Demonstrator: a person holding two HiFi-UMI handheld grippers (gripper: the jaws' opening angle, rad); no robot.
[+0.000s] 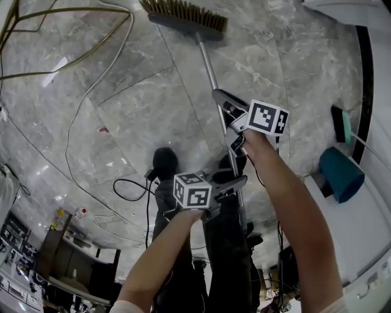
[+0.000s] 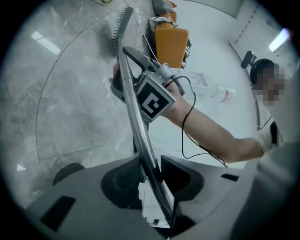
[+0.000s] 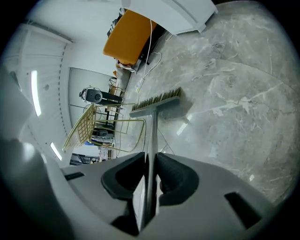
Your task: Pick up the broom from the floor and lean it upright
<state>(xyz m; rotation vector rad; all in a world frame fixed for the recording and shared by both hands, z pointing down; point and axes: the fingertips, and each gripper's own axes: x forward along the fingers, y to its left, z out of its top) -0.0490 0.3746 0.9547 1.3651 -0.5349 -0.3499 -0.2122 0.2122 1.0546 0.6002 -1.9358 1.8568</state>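
Note:
The broom has a grey head with tan bristles and a long metal handle. It slants up from the marble floor toward me. My right gripper is shut on the handle at the upper grip, nearer the brush head. My left gripper holds the same handle lower in the head view, closer to my body. In the left gripper view the handle runs slantwise between the left gripper's pads and past the right gripper. In the right gripper view the handle is pinched by the right gripper, with the brush head beyond.
A yellow wire frame and loose cables lie on the floor to the left. A blue bin and a white unit stand at the right. An orange object is beyond the brush head. My legs are directly below.

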